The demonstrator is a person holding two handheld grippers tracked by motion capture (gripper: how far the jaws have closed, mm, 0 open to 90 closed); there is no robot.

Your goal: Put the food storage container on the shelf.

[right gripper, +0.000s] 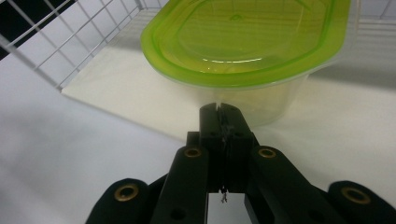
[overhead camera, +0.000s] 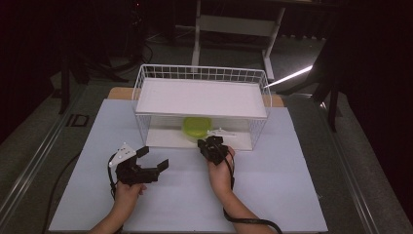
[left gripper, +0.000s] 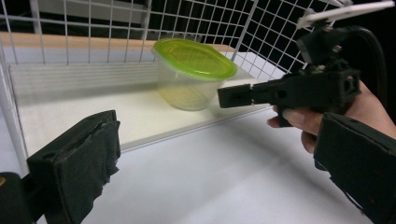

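Observation:
A clear plastic container with a green lid (overhead camera: 196,127) (left gripper: 194,72) (right gripper: 247,46) stands on the lower shelf of a white wire rack (overhead camera: 202,100), near its open front. My right gripper (overhead camera: 210,145) (right gripper: 220,109) (left gripper: 233,97) points at the container's wall from just in front of it, jaws pressed together with nothing between them; I cannot tell whether the tips touch it. To the left, over the white table, my left gripper (overhead camera: 153,158) (left gripper: 219,172) stands open and empty, aimed toward the rack.
The rack has a solid white top shelf (overhead camera: 202,97) and wire sides (left gripper: 70,28). It stands at the back of the white table top (overhead camera: 272,180). A wooden edge (overhead camera: 119,92) lies behind it; a desk frame (overhead camera: 234,24) stands on the floor beyond.

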